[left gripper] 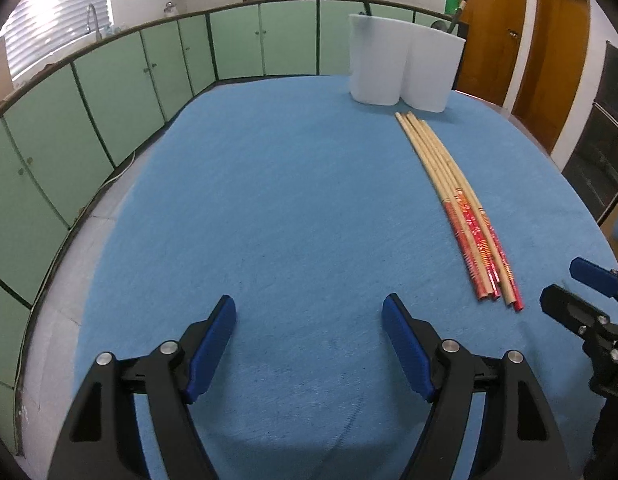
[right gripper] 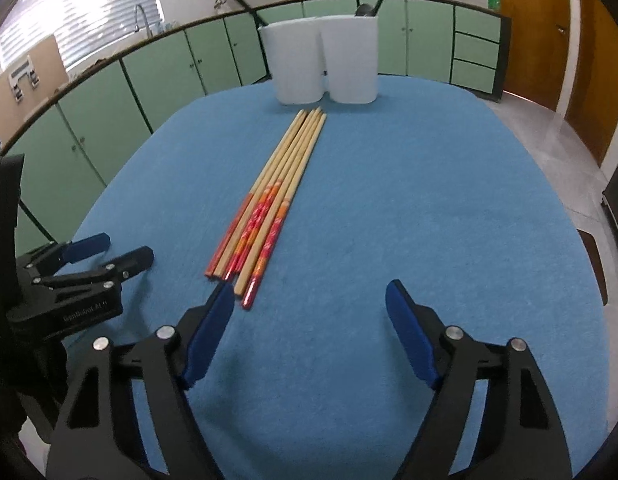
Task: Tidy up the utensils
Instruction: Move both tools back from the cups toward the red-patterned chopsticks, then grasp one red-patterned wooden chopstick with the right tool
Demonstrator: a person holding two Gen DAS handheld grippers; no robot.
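A blue cloth [left gripper: 269, 200] is covering the tabletop, leaving a bare grey margin along its left edge and wide open room across the middle. The chopsticks [right gripper: 273, 200] are lying bundled on the cloth, plain tips pointing toward the white 2-part holder [right gripper: 321, 64] standing near the far edge, red ends nearest the claws. A gap is separating tips and holder. The left claw [left gripper: 309, 316] is tilting downward over empty cloth, jaws standing wide with nothing between them. The right claw [right gripper: 309, 300] is angling down likewise, jaws wide and empty, its left finger [right gripper: 209, 336] sitting just beside the bundle's red ends.
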